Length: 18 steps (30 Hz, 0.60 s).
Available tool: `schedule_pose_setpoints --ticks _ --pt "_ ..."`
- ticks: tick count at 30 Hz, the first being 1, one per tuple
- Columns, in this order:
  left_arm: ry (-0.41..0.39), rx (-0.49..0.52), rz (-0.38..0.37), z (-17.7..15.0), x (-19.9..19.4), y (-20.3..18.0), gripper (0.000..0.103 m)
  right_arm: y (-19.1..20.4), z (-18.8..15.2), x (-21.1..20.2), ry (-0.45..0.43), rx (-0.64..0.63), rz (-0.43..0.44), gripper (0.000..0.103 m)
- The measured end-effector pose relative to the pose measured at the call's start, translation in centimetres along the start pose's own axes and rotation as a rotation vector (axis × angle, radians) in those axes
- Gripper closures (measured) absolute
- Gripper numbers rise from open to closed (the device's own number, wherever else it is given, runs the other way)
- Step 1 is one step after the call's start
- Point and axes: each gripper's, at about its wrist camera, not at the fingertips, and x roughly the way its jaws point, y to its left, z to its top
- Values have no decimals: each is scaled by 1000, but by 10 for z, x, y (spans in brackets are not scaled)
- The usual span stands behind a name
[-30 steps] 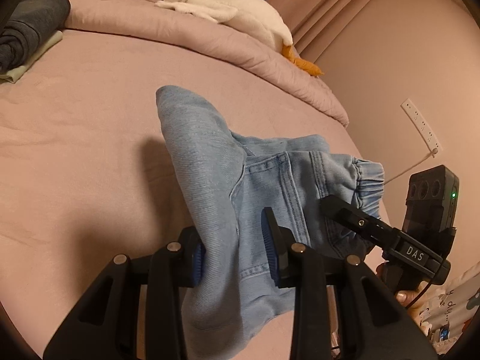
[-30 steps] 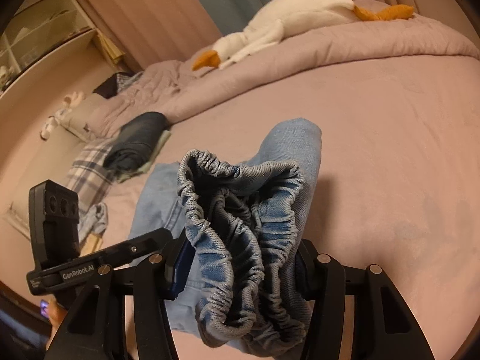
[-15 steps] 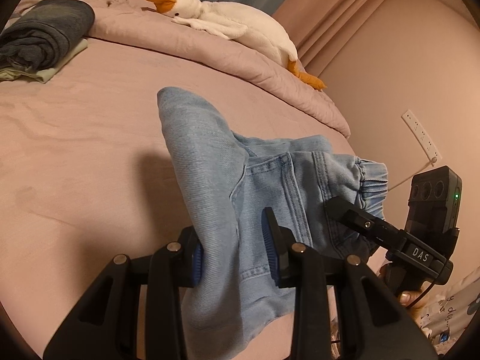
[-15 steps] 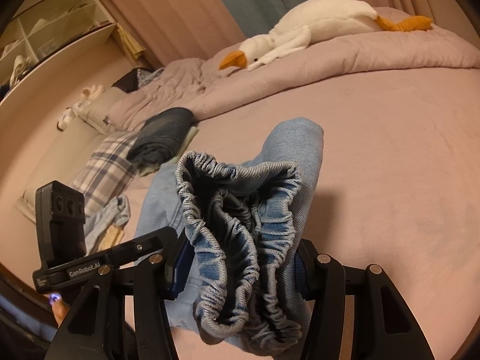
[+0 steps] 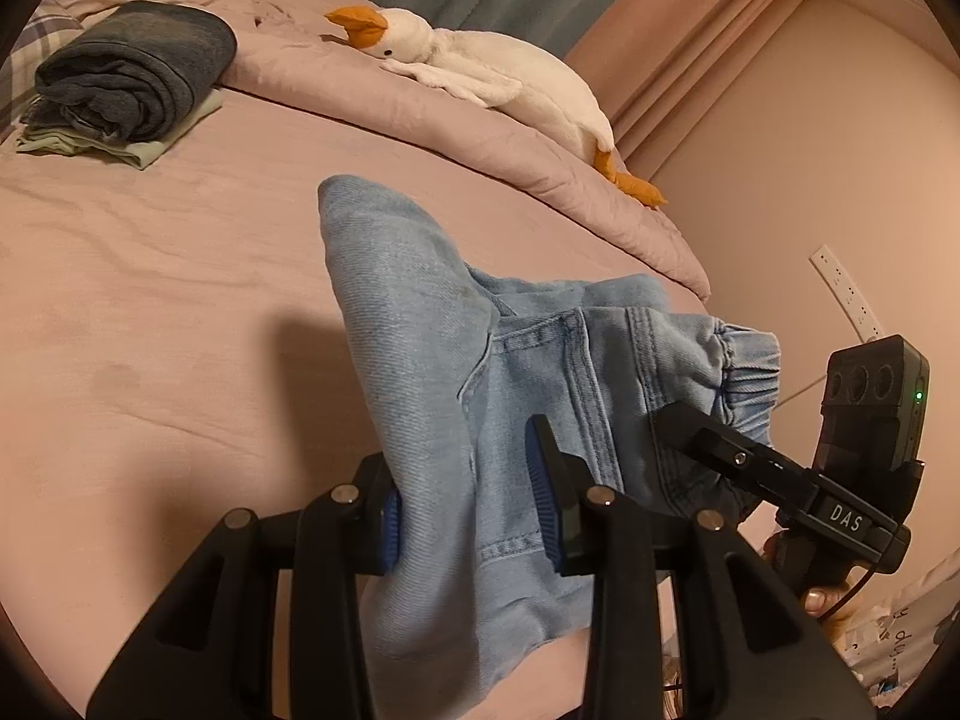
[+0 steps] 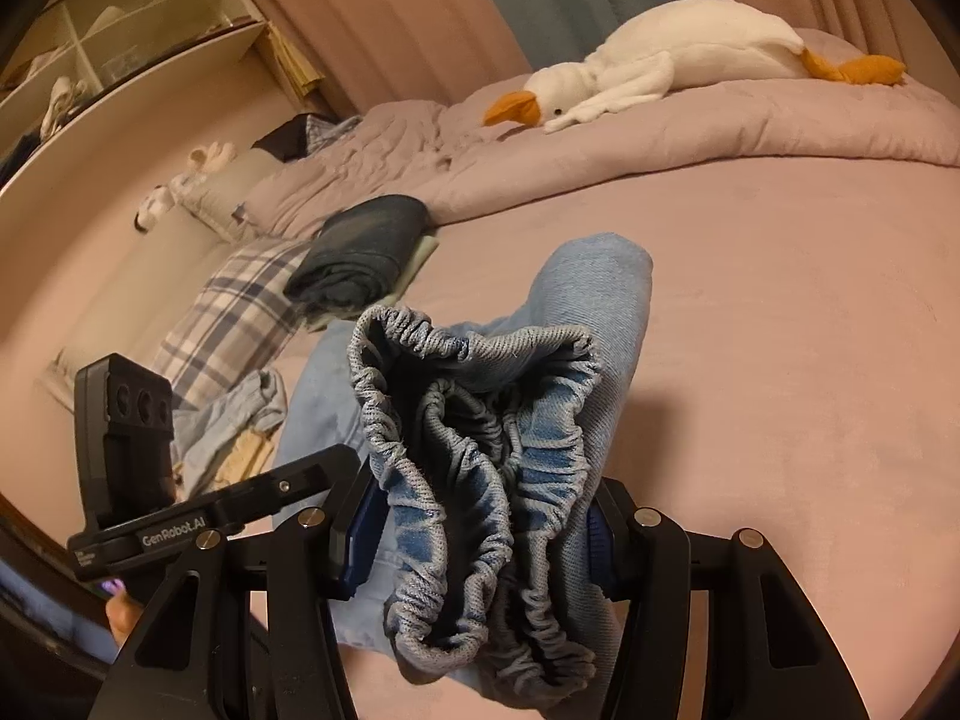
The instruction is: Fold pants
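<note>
Light blue denim pants [image 5: 432,324] are held up over the pink bed between both grippers. My left gripper [image 5: 468,504] is shut on the leg fabric, whose hem hangs below the fingers. My right gripper [image 6: 480,522] is shut on the bunched elastic waistband [image 6: 474,432]. The right gripper also shows in the left wrist view [image 5: 780,468] at the waistband, and the left gripper shows in the right wrist view [image 6: 198,516] at lower left. A folded edge of the pants [image 6: 606,264] points away toward the far side of the bed.
A white plush goose [image 5: 498,72] lies on the rolled pink duvet [image 5: 456,138] at the back. Folded dark clothes [image 5: 132,72] sit on a pale green cloth at left. A plaid pillow [image 6: 240,306] and loose clothes [image 6: 234,420] lie at the bed's left. A wall socket strip [image 5: 846,294] is at right.
Both grippers keep their hold on the pants. The views have tilted so that more of the goose, duvet and folded clothes shows; the pants hang much the same.
</note>
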Motion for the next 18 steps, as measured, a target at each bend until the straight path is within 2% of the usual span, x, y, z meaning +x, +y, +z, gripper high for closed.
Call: schedule_pose_setpoints --ticks 18 --pt "-39 -35 32 5 -21 25 66 30 11 24 27 -76 20 46"
